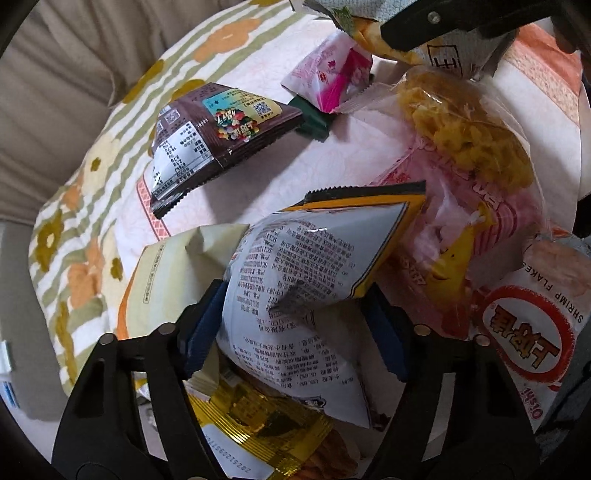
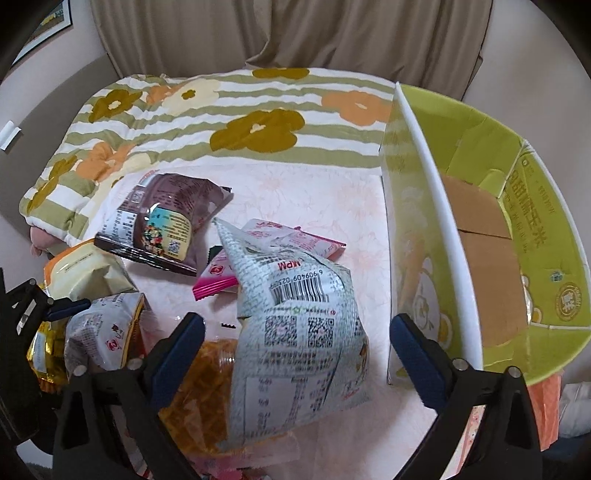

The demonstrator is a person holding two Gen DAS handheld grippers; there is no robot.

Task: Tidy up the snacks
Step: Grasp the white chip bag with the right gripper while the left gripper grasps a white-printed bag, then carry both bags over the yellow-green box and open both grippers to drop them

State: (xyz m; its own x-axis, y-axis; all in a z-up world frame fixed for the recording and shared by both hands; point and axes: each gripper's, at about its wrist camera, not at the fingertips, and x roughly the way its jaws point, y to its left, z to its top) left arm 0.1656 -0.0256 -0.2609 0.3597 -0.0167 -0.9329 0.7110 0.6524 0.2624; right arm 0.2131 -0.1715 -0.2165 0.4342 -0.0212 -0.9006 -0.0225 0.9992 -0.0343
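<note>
My left gripper [image 1: 295, 314] is shut on a white and yellow printed snack bag [image 1: 295, 273], pinched between its blue pads; the same bag shows in the right wrist view [image 2: 99, 332]. My right gripper [image 2: 295, 332] has its jaws wide apart around a grey-white bag with barcodes [image 2: 295, 332]; whether it presses the bag I cannot tell. That bag lies over a clear bag of orange snacks [image 2: 199, 387]. A brown candy bag [image 1: 221, 129] and a pink packet [image 1: 332, 74] lie on the bed. An open green box [image 2: 517, 240] stands at the right.
A shrimp flakes packet [image 1: 524, 332], a gold packet [image 1: 258, 424], a cream packet [image 1: 166, 280] and a pink bag with a yellow figure [image 1: 461, 240] crowd the near pile. A flowered quilt [image 2: 240, 118] lies at the back, curtains [image 2: 295, 33] behind.
</note>
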